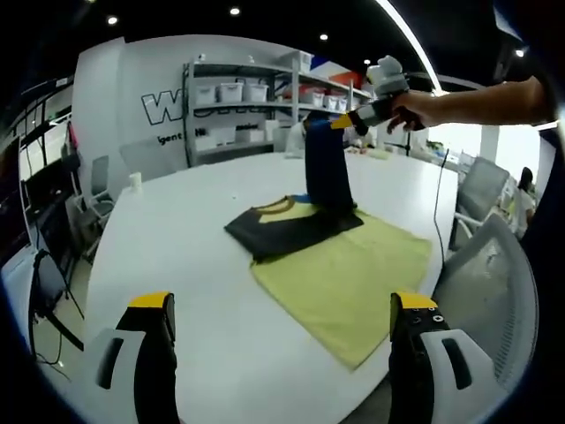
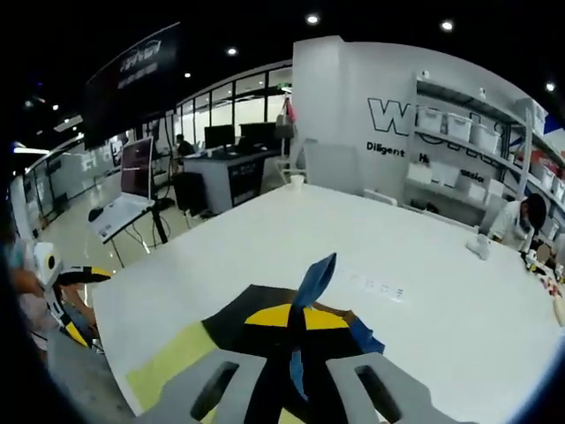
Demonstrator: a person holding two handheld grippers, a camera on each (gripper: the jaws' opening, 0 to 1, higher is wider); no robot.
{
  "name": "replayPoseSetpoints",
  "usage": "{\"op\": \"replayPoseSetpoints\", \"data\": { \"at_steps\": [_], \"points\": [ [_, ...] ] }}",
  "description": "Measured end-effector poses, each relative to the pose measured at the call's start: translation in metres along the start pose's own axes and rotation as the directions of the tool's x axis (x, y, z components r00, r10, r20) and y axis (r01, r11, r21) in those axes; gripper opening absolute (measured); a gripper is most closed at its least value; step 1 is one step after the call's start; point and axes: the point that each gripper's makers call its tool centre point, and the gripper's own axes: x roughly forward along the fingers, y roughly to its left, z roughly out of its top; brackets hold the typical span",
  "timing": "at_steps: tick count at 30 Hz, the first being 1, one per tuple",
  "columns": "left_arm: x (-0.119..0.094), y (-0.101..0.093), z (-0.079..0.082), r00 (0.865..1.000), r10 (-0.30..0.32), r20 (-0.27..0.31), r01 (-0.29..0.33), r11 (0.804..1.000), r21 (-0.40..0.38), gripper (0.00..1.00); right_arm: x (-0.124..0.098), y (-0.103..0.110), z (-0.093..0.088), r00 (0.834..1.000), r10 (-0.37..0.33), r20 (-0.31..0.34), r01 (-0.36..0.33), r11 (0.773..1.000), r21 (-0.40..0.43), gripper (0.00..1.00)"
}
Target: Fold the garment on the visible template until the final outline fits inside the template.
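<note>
A dark navy garment (image 1: 282,228) with a yellow neck patch lies on the far end of a yellow-green template (image 1: 353,274) on the white table (image 1: 177,256). One part of it (image 1: 327,168) hangs upright from my right gripper (image 1: 350,121), which a hand holds above the table. In the right gripper view that gripper (image 2: 296,364) is shut on a blue fold of the garment (image 2: 311,283), with the yellow patch (image 2: 287,315) and the template (image 2: 172,358) below. My left gripper (image 1: 282,305) stands open, well short of the cloth, over the near table; it also appears in the right gripper view (image 2: 62,283).
Grey office chairs (image 1: 490,265) stand close along the table's right edge. A white cup (image 1: 134,180) sits at the far left of the table. Shelves with white bins (image 1: 238,97) line the back wall. A laptop on a stand (image 2: 124,199) and desks stand beyond the table.
</note>
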Motion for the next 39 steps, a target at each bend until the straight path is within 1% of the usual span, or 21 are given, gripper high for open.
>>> {"op": "replayPoseSetpoints", "data": {
  "at_steps": [3,5,9,15,21,23,25,27,28,31,34,39],
  "points": [
    [0.0,0.001,0.0,1.0,0.006,0.004,-0.006,1.0,-0.002,0.99,0.007,0.007,-0.003,1.0,0.009,-0.009,-0.009,1.0,0.001,0.0],
    [0.0,0.003,0.0,1.0,0.009,0.005,-0.009,1.0,-0.013,0.99,0.012,0.013,-0.004,1.0,0.022,-0.012,-0.022,0.999,0.024,0.0],
    [-0.001,0.005,-0.002,1.0,0.015,0.002,-0.015,1.0,-0.015,0.99,0.022,0.023,-0.009,0.999,0.042,-0.025,-0.041,0.999,0.013,0.0],
    [-0.003,0.01,-0.002,1.0,0.027,0.009,-0.027,0.999,-0.034,0.99,0.036,0.03,-0.024,0.996,0.056,-0.064,-0.054,0.998,0.02,0.0],
    [-0.005,0.011,-0.006,1.0,0.029,0.002,-0.029,0.999,-0.032,0.99,0.049,0.037,-0.031,0.994,0.072,-0.088,-0.068,0.997,0.041,0.0],
    [-0.004,0.009,-0.008,1.0,0.021,-0.001,-0.021,1.0,-0.01,0.99,0.054,0.042,-0.034,0.992,0.081,-0.094,-0.076,0.996,0.055,0.0],
    [-0.004,0.009,-0.006,1.0,0.02,0.017,-0.021,0.999,0.04,0.99,0.059,0.049,-0.037,0.991,0.093,-0.099,-0.087,0.994,0.06,0.0],
    [-0.003,0.006,-0.007,1.0,0.004,0.013,-0.004,1.0,0.022,0.99,0.063,0.057,-0.04,0.988,0.114,-0.101,-0.108,0.992,0.066,0.0],
    [-0.002,0.006,-0.008,1.0,0.001,0.012,-0.002,1.0,0.016,0.99,0.065,0.059,-0.042,0.988,0.114,-0.105,-0.107,0.992,0.065,0.0],
    [-0.001,0.005,-0.011,1.0,-0.011,0.002,0.011,0.999,0.037,0.99,0.072,0.065,-0.051,0.984,0.125,-0.128,-0.117,0.991,0.067,0.0],
    [0.0,0.003,-0.011,1.0,-0.025,0.003,0.025,0.999,0.032,0.99,0.079,0.068,-0.057,0.98,0.133,-0.146,-0.124,0.99,0.069,0.0],
    [0.003,-0.009,-0.013,0.998,-0.07,0.009,0.07,0.997,0.033,0.99,0.093,0.077,-0.067,0.973,0.149,-0.177,-0.137,0.988,0.077,0.0]
  ]
}}
